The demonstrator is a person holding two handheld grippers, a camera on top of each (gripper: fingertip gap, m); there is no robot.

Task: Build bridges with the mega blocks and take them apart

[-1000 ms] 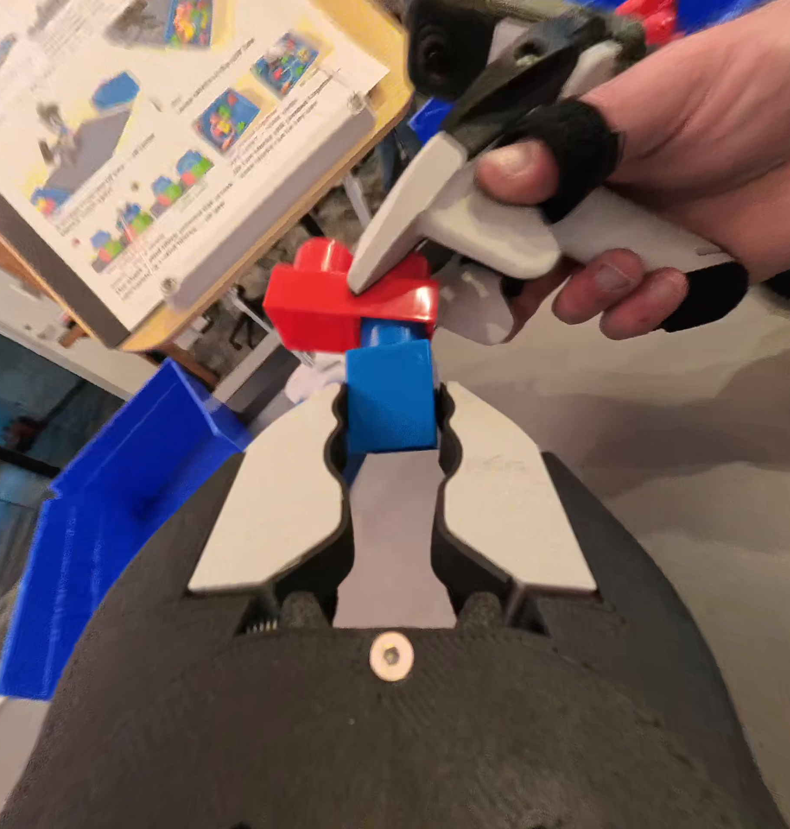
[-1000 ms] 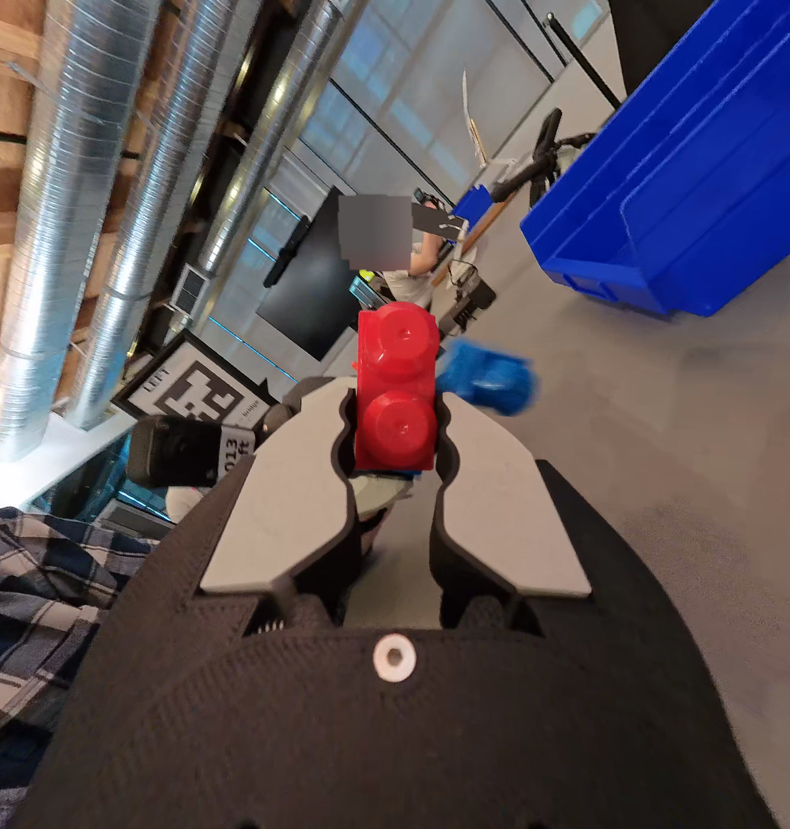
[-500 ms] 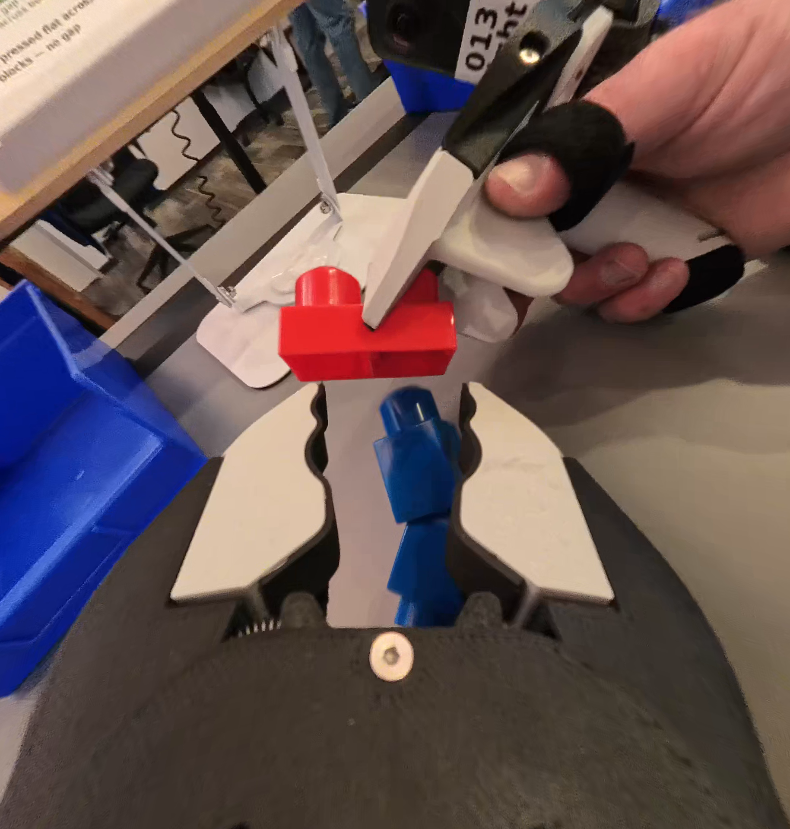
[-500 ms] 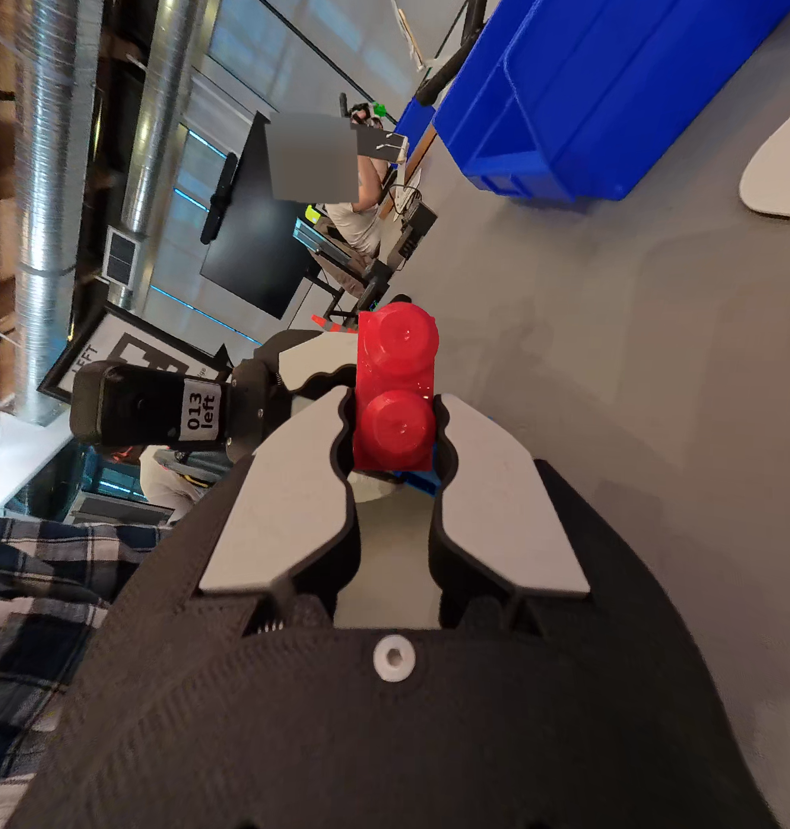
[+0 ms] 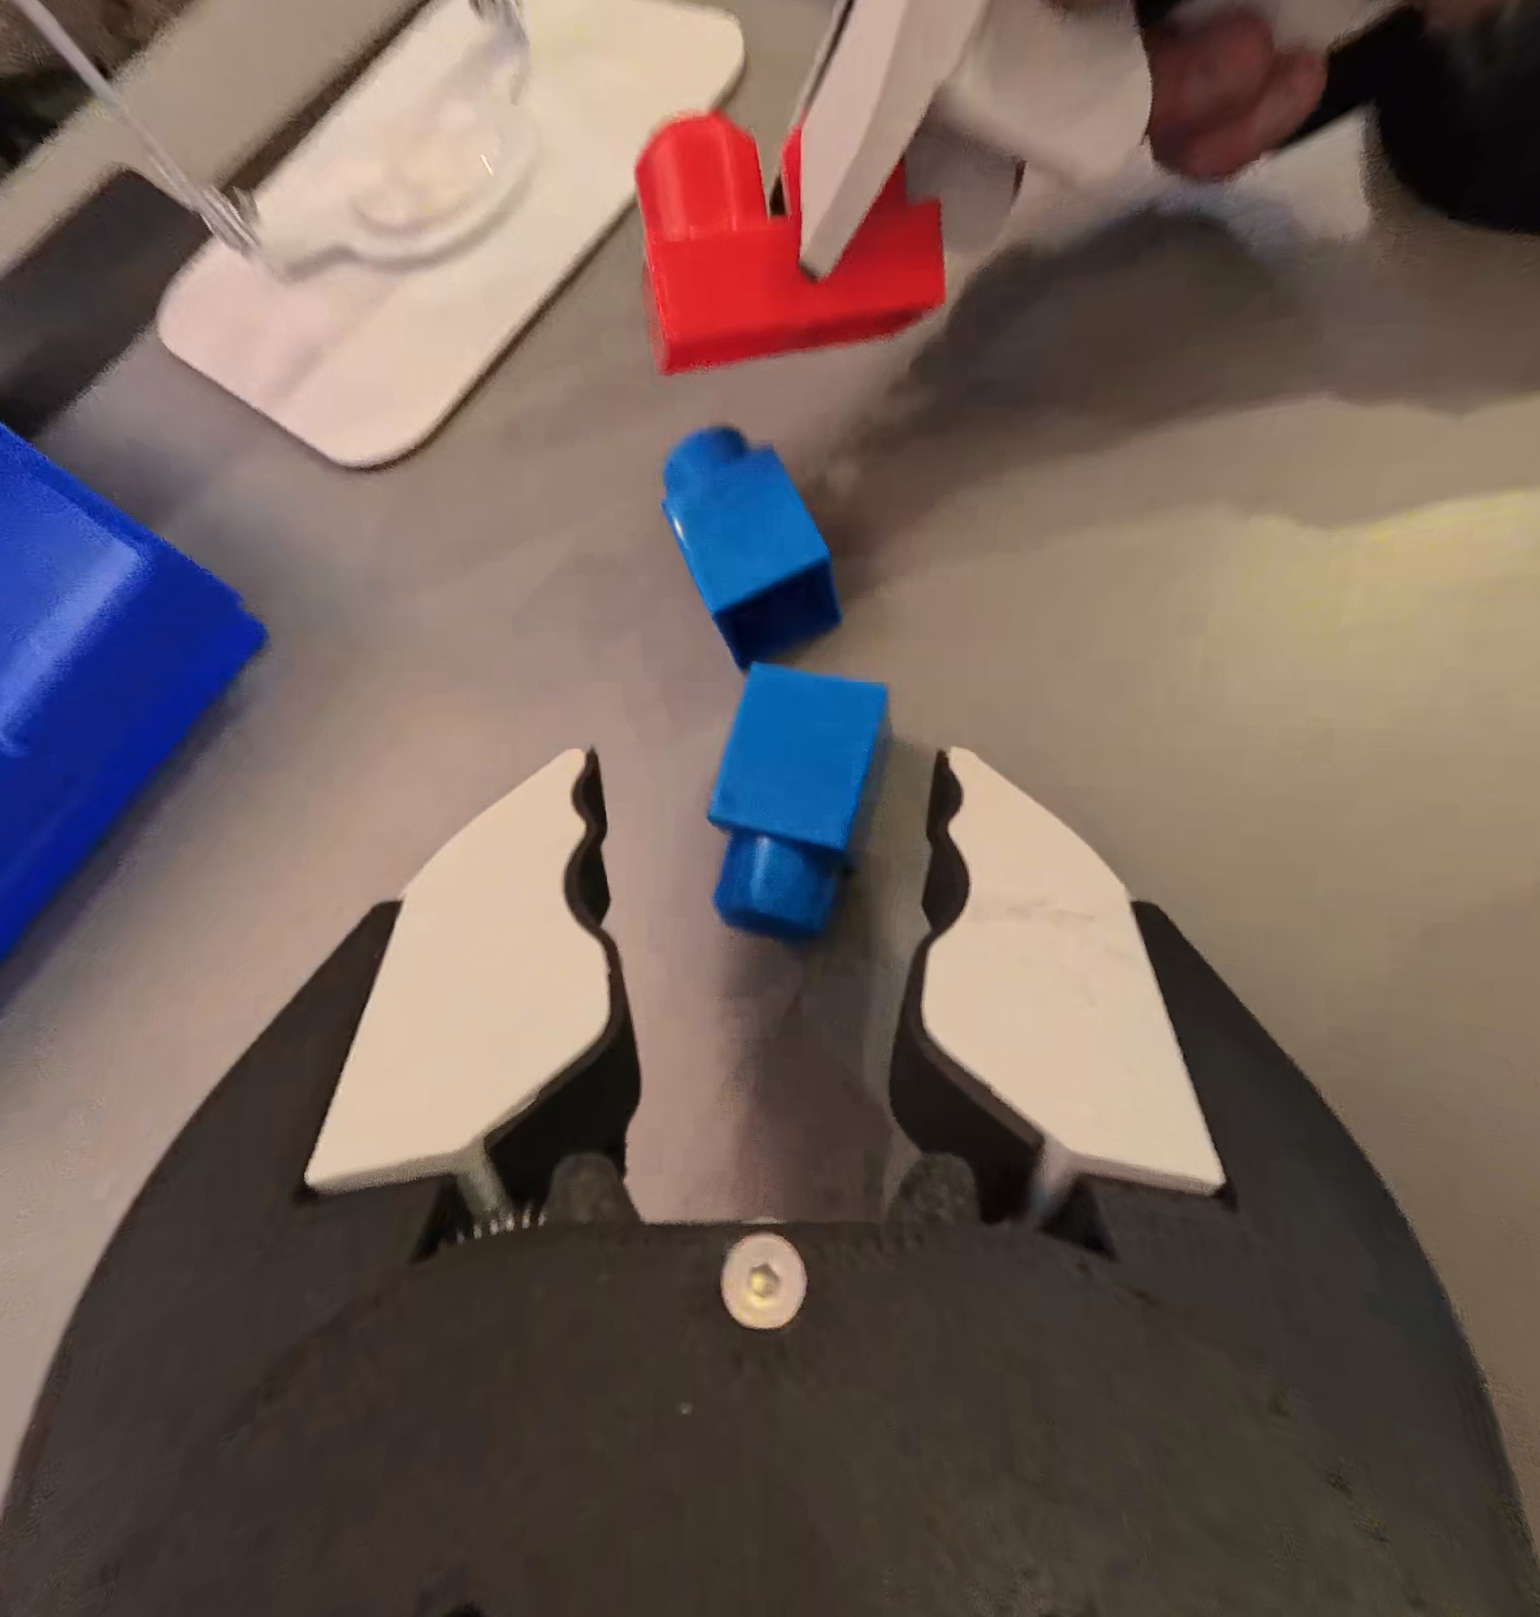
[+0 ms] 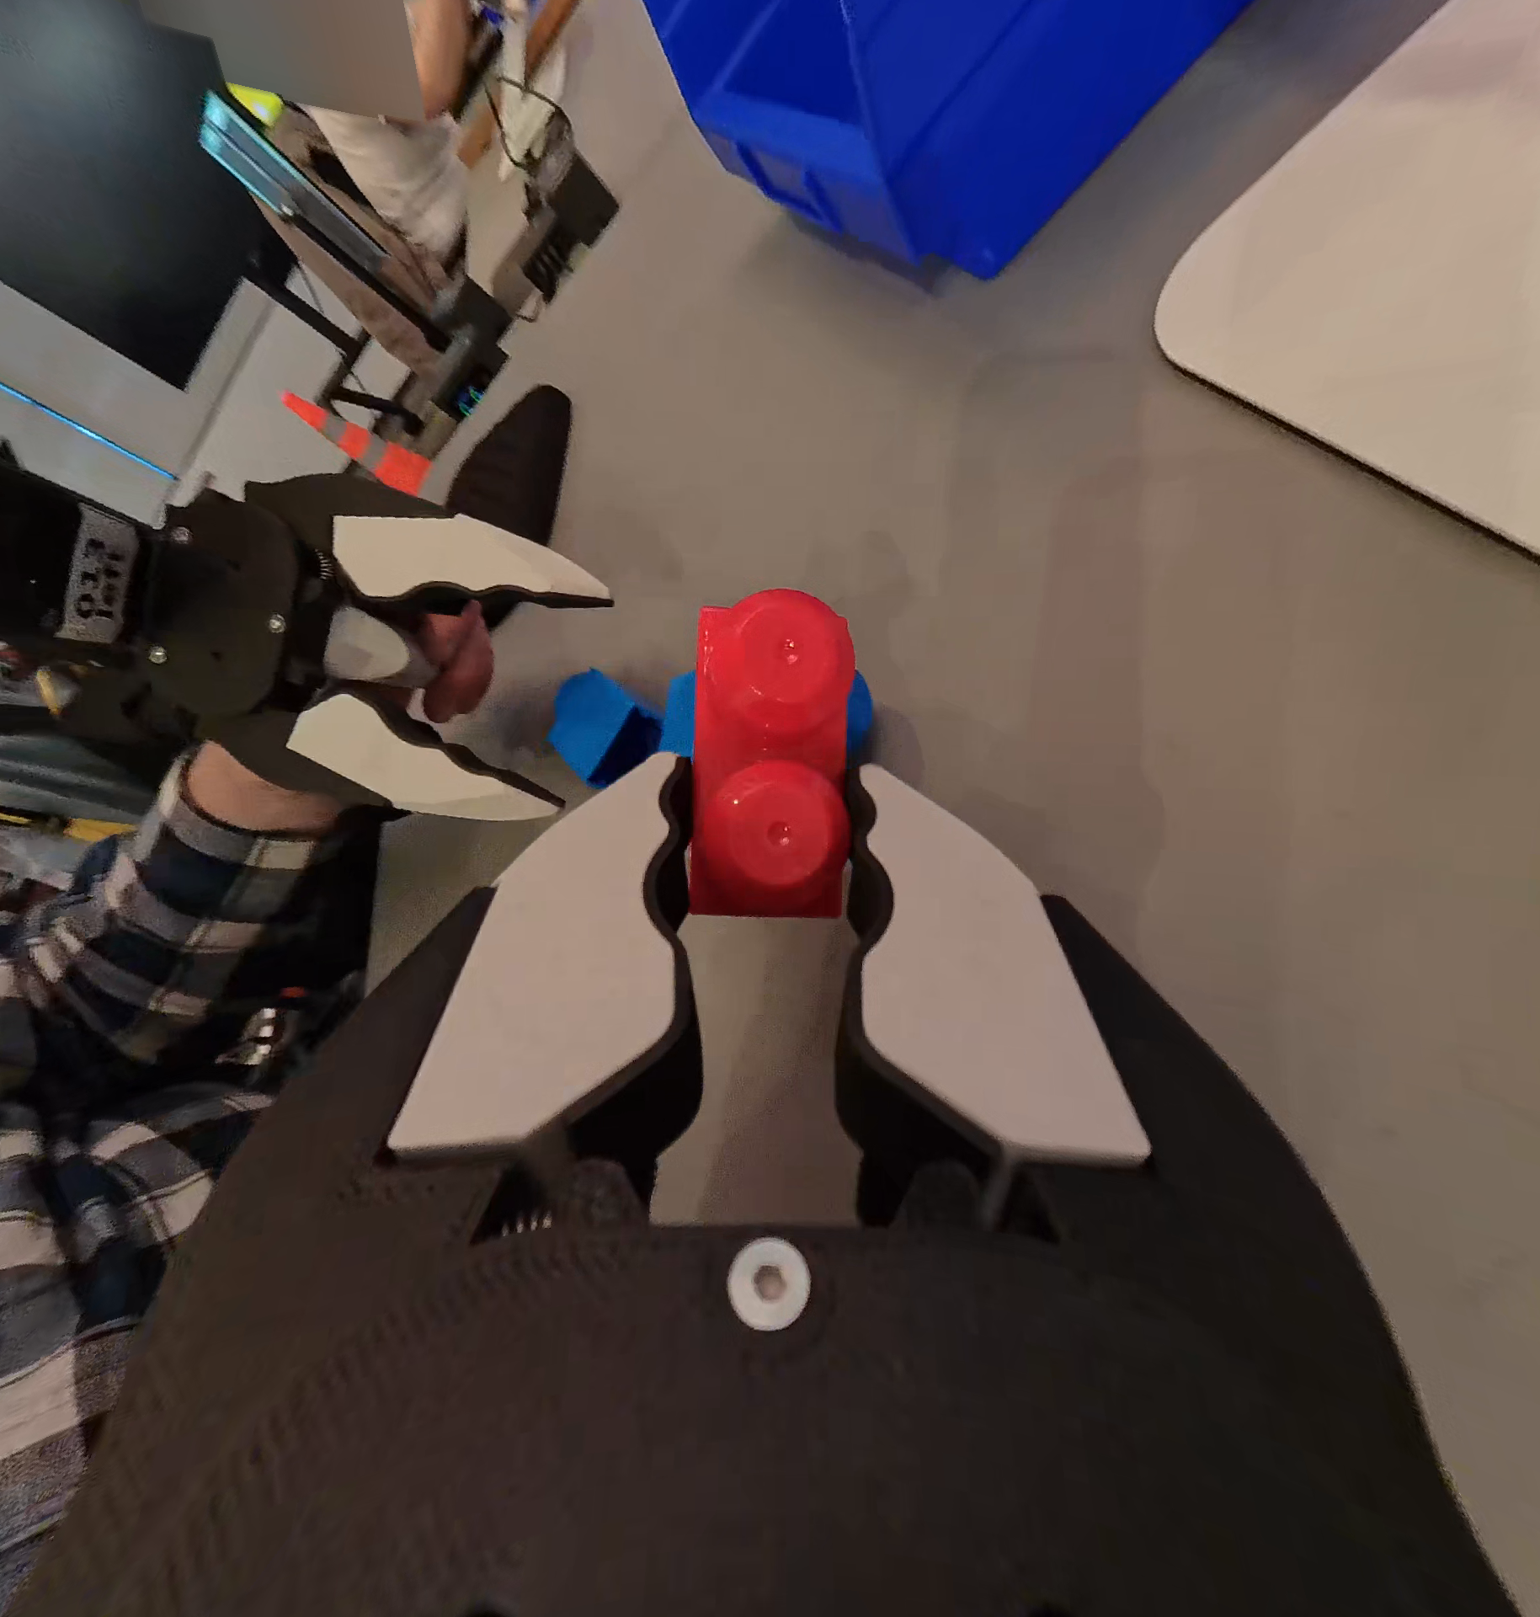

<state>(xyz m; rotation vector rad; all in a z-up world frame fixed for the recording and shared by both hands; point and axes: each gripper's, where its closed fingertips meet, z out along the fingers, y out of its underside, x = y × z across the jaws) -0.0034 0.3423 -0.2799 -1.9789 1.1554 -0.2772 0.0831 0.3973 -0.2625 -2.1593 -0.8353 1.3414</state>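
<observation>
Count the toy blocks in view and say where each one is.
3. One red block is clamped in the right hand-held gripper. Two blue blocks lie on the grey table: one between the open left hand-held gripper's fingers, untouched, one just beyond. The bin may hide more.

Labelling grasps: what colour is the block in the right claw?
Red; clearest in the right wrist view.

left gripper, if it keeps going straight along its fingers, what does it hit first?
Probably the near blue block, lying loose on the grey table between the open left gripper fingertips, touching neither. Depth is unclear.
</observation>
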